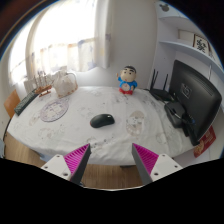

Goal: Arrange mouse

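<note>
On the white worktop (75,135), well beyond the fingers, the black mouse (101,120) lay near its middle. Both fingers of the gripper (111,158) stood wide apart, holding nothing, pink pads (77,157) facing inward.

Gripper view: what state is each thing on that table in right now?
gripper: open, empty
mouse: flat on the table, beyond the fingers, untouched
monitor: upright, screen dark
doll: upright
glass: upright beside the mouse
table: covered with a white cloth
</note>
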Demonstrator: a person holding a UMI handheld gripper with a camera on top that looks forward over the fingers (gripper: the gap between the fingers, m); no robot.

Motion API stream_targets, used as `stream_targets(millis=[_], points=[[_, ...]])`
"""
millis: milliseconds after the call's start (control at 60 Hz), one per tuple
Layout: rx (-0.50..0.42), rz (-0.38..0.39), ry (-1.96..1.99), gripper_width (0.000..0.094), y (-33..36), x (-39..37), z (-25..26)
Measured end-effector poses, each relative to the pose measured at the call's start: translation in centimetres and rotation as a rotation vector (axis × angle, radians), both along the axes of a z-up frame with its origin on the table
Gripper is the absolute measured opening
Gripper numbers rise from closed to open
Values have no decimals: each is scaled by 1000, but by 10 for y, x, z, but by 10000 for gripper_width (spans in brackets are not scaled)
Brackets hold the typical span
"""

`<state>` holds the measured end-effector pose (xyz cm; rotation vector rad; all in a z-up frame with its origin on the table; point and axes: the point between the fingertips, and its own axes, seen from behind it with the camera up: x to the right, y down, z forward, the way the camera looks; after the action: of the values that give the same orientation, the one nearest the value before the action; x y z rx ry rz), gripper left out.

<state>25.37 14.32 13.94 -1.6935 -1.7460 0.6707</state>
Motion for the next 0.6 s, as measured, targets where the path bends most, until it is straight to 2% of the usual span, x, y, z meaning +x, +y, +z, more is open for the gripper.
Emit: stream_targets(millis=[200,467,600], points=[[-11,25,89,858,-46,-42,-29],[-75,-42,155,855,-64,-116,-88],[-45,-50,151,856,-63,-150,-121]])
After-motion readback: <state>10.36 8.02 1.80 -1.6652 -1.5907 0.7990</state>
